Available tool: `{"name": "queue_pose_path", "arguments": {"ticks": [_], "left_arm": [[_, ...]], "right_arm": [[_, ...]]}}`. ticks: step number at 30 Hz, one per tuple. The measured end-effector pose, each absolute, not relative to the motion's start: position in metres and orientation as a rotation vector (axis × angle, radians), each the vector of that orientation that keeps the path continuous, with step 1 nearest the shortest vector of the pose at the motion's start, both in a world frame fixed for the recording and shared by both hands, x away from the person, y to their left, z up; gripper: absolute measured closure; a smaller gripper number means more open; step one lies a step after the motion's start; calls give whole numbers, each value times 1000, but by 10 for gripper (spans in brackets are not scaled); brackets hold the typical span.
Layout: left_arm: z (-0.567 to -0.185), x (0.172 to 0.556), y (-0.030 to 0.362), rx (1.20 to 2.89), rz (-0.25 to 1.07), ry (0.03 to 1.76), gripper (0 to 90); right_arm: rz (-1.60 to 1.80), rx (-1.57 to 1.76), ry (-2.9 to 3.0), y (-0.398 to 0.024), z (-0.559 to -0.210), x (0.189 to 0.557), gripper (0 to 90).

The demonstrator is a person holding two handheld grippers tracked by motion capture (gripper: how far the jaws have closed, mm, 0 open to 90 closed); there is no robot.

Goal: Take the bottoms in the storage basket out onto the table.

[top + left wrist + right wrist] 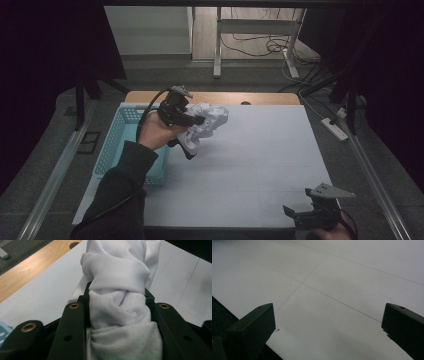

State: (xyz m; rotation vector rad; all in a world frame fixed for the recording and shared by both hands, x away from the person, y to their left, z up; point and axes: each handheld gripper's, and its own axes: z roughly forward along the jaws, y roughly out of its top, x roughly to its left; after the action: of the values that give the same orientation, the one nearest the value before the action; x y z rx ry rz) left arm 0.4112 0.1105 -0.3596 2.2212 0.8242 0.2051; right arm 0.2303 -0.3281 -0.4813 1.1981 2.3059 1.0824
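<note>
The left claw [117, 305] is clenched on a bunched white knit cloth [120, 315], gathered into a thick wad so it lifts clear in one piece above the far left part of the white-covered desk [260, 165]. Just beside it, at the left edge, a light blue plastic mesh basket [117, 135] lies open, probably the drop spot, with nothing between. The right claw [300, 215] hangs released and empty at the near right corner.

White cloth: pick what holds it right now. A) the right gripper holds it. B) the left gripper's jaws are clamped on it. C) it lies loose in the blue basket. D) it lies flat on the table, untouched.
B: the left gripper has its black jaws closed on the bunched white cloth, while the right gripper stands open over the bare table.
</note>
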Motion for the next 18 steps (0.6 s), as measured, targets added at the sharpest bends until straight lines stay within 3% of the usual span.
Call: {"name": "queue_pose_path", "arguments": {"ticks": [18], "left_arm": [[-382, 423, 83, 2231, 177, 803, 613]], "right_arm": [[1085, 1194, 2308, -328, -481, 230, 0]]}}
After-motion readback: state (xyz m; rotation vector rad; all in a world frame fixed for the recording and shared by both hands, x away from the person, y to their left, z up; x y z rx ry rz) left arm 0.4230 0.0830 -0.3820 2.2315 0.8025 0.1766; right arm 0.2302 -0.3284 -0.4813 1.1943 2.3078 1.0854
